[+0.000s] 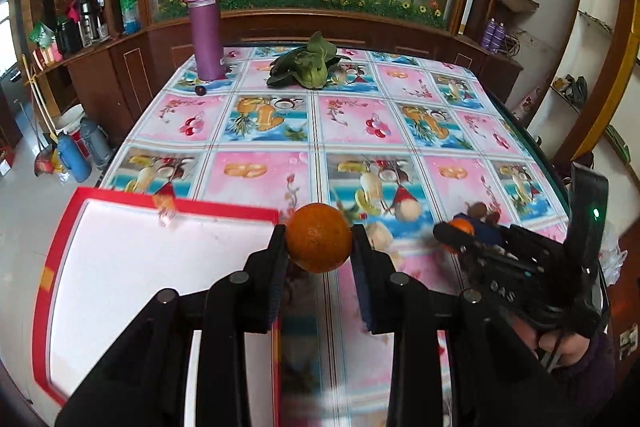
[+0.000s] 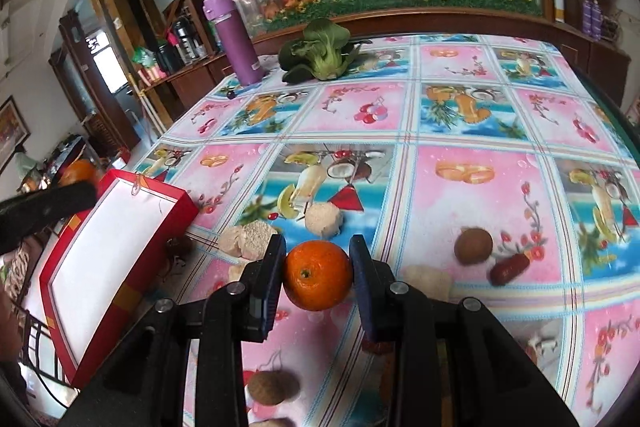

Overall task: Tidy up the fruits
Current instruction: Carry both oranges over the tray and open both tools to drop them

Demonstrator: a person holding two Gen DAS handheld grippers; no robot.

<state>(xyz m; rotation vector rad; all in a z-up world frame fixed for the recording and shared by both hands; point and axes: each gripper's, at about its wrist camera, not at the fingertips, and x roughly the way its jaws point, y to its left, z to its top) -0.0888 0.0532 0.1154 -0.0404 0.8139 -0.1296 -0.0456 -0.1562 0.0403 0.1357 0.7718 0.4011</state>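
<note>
My left gripper [image 1: 319, 241] is shut on an orange [image 1: 319, 247], held just right of the far right corner of a red box with a white inside [image 1: 220, 209]. In the right wrist view my right gripper [image 2: 318, 261] is shut on a second orange [image 2: 318, 277] above the patterned tablecloth. That view shows the box [image 2: 132, 287] at the left, with the left gripper's finger [image 2: 48, 205] and its orange [image 2: 80, 171] beyond it. The right gripper [image 1: 460, 237] also shows at the right of the left wrist view. On the cloth lie two brown round fruits [image 2: 473, 245] [image 2: 272, 387] and a red date [image 2: 510, 269].
Pale rough chunks [image 2: 324, 219] [image 2: 252, 239] lie on the cloth near the box. At the far end stand a purple flask [image 1: 206, 31] and a green bok choy [image 1: 308, 63], with a small dark fruit [image 1: 200, 90] beside the flask. A wooden cabinet runs behind the table.
</note>
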